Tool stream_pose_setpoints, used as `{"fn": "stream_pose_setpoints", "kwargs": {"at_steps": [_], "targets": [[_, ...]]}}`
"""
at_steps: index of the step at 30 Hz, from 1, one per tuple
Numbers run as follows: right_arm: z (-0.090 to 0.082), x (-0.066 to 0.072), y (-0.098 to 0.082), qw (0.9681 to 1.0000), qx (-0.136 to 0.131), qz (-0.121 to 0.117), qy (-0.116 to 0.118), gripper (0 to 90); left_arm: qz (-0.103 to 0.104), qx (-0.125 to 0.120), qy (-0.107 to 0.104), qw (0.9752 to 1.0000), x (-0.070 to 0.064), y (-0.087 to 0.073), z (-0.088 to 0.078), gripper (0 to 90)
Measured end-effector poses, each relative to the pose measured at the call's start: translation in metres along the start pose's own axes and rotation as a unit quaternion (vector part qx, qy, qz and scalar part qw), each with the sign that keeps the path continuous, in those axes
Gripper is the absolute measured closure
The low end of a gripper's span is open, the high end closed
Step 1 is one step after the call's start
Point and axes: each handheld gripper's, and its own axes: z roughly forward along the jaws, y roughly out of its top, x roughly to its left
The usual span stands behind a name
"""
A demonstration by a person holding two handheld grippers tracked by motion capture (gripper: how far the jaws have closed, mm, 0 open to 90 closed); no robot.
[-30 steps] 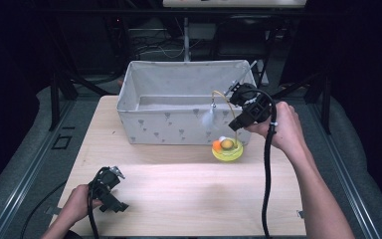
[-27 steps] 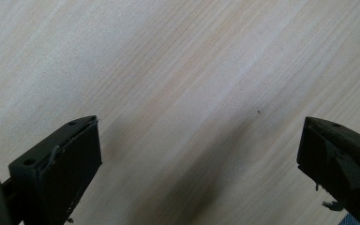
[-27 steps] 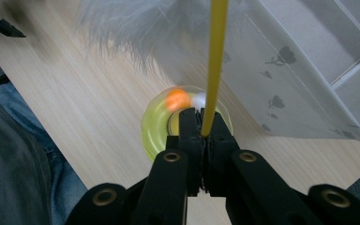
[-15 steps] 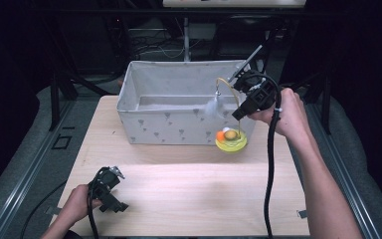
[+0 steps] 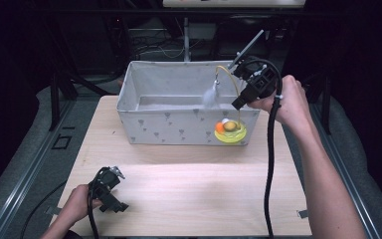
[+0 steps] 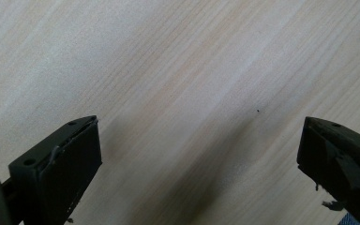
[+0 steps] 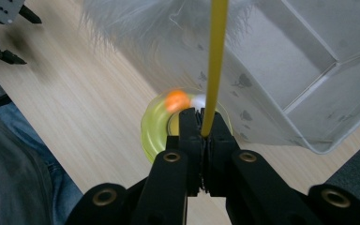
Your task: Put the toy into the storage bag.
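Right gripper [image 7: 201, 123] is clamped on the thin yellow wand [image 7: 214, 65] of a cat toy [image 5: 230, 130], whose yellow base hangs at the near right corner of the grey fabric bin [image 5: 179, 124]. Left gripper [image 5: 110, 191], jaws apart, rests on the table [image 5: 194, 189] near left.

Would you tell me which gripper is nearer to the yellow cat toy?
Right. The right gripper grips the yellow cat toy by its wand; the left gripper rests at the table's near-left.
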Motion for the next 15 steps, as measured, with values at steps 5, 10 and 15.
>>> {"fn": "stream_pose_setpoints", "kwargs": {"at_steps": [5, 10, 15], "targets": [[-0.006, -0.004, 0.004, 0.9999, -0.007, 0.010, -0.006, 88.2, -0.001, 0.001, 0.000, 1.0000, 0.000, 0.000, 0.000, 0.1], [-0.010, -0.010, 0.008, 0.9998, -0.011, 0.018, -0.006, 88.2, 0.001, 0.002, -0.003, 1.0000, 0.000, 0.000, 0.000, 0.1], [-0.012, -0.018, 0.014, 0.9995, -0.011, 0.029, -0.008, 88.2, 0.000, 0.001, -0.002, 1.0000, 0.000, 0.000, 0.000, 0.1]]}}
